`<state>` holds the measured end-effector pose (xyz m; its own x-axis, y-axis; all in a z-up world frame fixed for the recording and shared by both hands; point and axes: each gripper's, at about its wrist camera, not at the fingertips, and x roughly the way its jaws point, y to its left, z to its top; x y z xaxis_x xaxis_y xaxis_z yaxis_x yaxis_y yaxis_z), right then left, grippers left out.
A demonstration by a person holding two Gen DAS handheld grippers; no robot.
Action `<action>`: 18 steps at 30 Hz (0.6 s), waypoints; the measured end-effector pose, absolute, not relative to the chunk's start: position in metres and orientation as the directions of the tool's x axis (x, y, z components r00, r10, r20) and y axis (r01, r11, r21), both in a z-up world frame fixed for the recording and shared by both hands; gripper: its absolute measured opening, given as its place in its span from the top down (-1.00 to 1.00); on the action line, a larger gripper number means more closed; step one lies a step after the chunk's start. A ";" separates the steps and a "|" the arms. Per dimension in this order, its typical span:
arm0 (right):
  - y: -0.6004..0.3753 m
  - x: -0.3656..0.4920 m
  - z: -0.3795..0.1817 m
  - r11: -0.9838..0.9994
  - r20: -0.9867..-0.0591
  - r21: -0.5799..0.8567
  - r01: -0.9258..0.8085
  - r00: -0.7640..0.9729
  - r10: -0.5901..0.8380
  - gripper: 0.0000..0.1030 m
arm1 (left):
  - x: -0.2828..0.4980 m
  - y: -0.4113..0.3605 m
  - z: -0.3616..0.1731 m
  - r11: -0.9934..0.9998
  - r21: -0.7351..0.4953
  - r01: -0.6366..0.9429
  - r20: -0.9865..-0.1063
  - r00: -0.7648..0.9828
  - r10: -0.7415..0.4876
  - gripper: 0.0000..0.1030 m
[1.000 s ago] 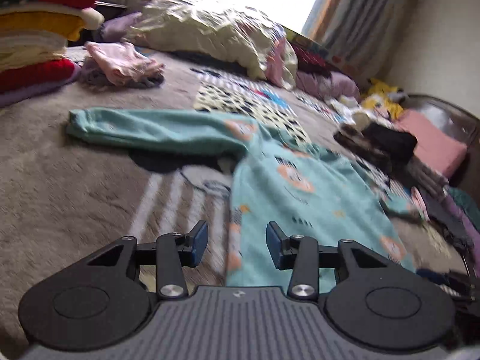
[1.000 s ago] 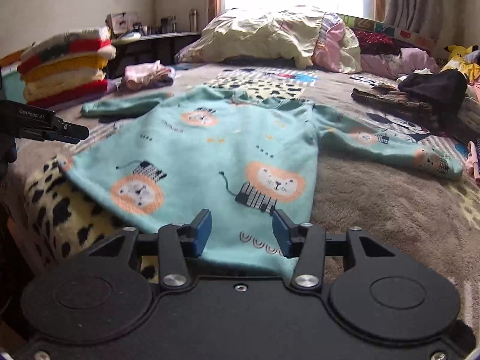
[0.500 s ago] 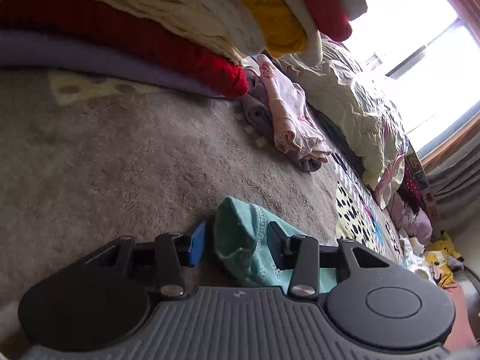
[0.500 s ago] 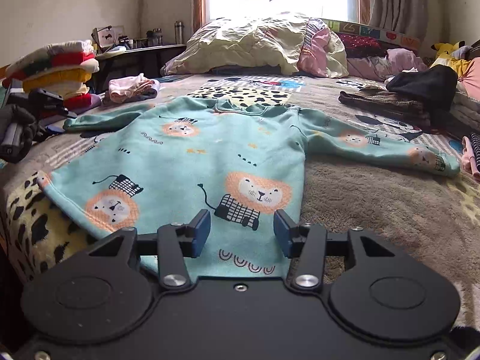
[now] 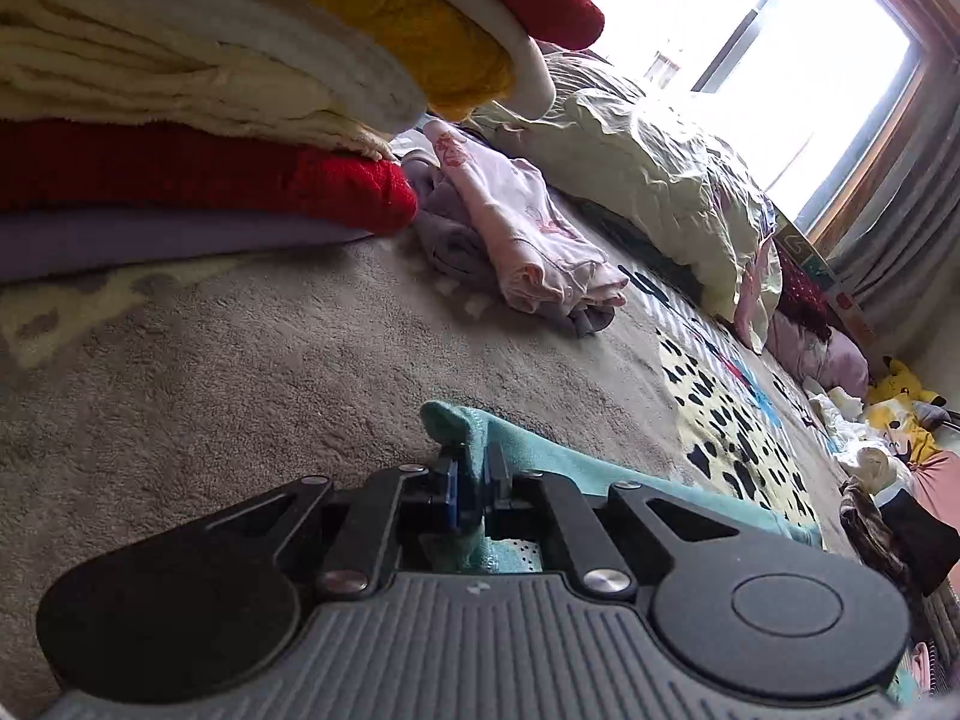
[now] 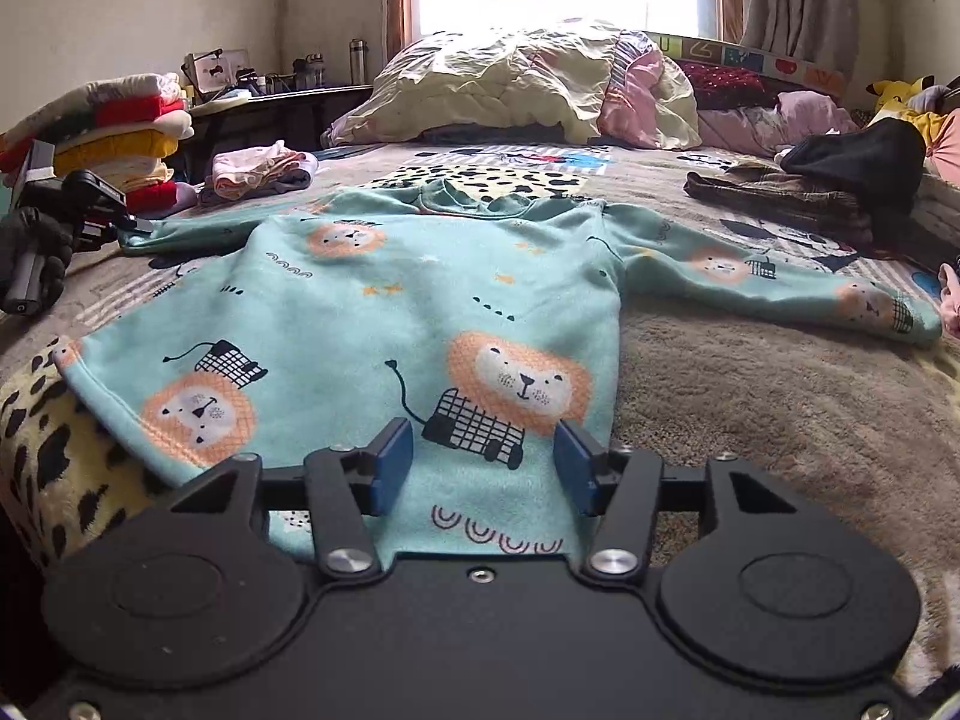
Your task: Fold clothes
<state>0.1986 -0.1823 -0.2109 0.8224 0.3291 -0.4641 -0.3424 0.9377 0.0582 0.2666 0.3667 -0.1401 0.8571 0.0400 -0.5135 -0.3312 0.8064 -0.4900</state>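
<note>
A teal child's top with orange lion prints (image 6: pixel 420 288) lies spread flat on the bed, both sleeves out to the sides. My left gripper (image 5: pixel 474 483) is shut on the cuff of its left sleeve (image 5: pixel 456 423), low on the grey blanket. In the right wrist view that same gripper (image 6: pixel 114 213) shows at the far left, held by a gloved hand (image 6: pixel 36 252). My right gripper (image 6: pixel 483 465) hovers open over the top's hem, its blue pads (image 6: pixel 393 462) apart with nothing between them.
A tall stack of folded knits (image 5: pixel 210 90) stands close by the left gripper, with a small pink pile (image 5: pixel 528 234) beyond it. A crumpled duvet (image 6: pixel 510 84) fills the bed's head. Dark clothes (image 6: pixel 840 174) lie at the right.
My left gripper swung to the end of the left sleeve, then closed on its cuff. My right gripper drifted slightly back along the hem and stayed open.
</note>
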 end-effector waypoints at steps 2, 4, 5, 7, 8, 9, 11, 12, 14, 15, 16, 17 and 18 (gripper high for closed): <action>-0.182 0.198 -0.210 0.938 -0.463 0.056 -0.341 0.824 0.327 -0.04 | 0.264 0.366 -0.138 0.816 -0.462 -0.347 -0.522 0.850 0.065 0.50; -0.182 0.197 -0.210 0.939 -0.463 0.058 -0.340 0.824 0.327 -0.04 | 0.259 0.359 -0.130 0.839 -0.384 -0.385 -0.526 0.838 0.144 0.32; -0.182 0.197 -0.210 0.939 -0.463 0.057 -0.340 0.824 0.326 -0.04 | 0.257 0.355 -0.126 0.848 -0.343 -0.404 -0.524 0.831 0.184 0.32; -0.182 0.196 -0.210 0.939 -0.464 0.056 -0.339 0.824 0.325 -0.04 | 0.251 0.341 -0.115 0.872 -0.263 -0.412 -0.489 0.837 0.248 0.32; -0.182 0.196 -0.209 0.940 -0.464 0.056 -0.338 0.824 0.324 -0.04 | 0.247 0.334 -0.109 0.885 -0.241 -0.398 -0.462 0.849 0.255 0.31; -0.182 0.196 -0.209 0.940 -0.465 0.056 -0.336 0.825 0.322 -0.04 | 0.243 0.327 -0.104 0.897 -0.219 -0.383 -0.435 0.861 0.262 0.31; -0.181 0.196 -0.209 0.942 -0.466 0.054 -0.332 0.826 0.318 -0.04 | 0.242 0.307 -0.096 0.933 -0.244 -0.265 -0.406 0.902 0.150 0.31; -0.180 0.196 -0.208 0.943 -0.464 0.049 -0.330 0.828 0.314 -0.04 | 0.245 0.294 -0.095 0.950 -0.254 -0.182 -0.409 0.910 0.065 0.31; -0.176 0.192 -0.204 0.943 -0.447 0.013 -0.333 0.841 0.304 -0.04 | 0.250 0.271 -0.096 0.958 -0.282 -0.047 -0.442 0.893 -0.086 0.32; -0.172 0.188 -0.201 0.937 -0.429 -0.014 -0.348 0.849 0.309 -0.04 | 0.249 0.257 -0.097 0.951 -0.308 0.027 -0.454 0.875 -0.172 0.32; -0.169 0.184 -0.198 0.928 -0.409 -0.038 -0.369 0.853 0.323 -0.04 | 0.246 0.247 -0.098 0.940 -0.332 0.081 -0.456 0.858 -0.235 0.32; -0.165 0.181 -0.195 0.919 -0.389 -0.061 -0.389 0.857 0.337 -0.04 | 0.243 0.237 -0.099 0.925 -0.355 0.132 -0.457 0.839 -0.295 0.32; -0.160 0.178 -0.193 0.910 -0.376 -0.076 -0.407 0.857 0.352 -0.04 | 0.240 0.227 -0.102 0.919 -0.360 0.159 -0.464 0.825 -0.324 0.32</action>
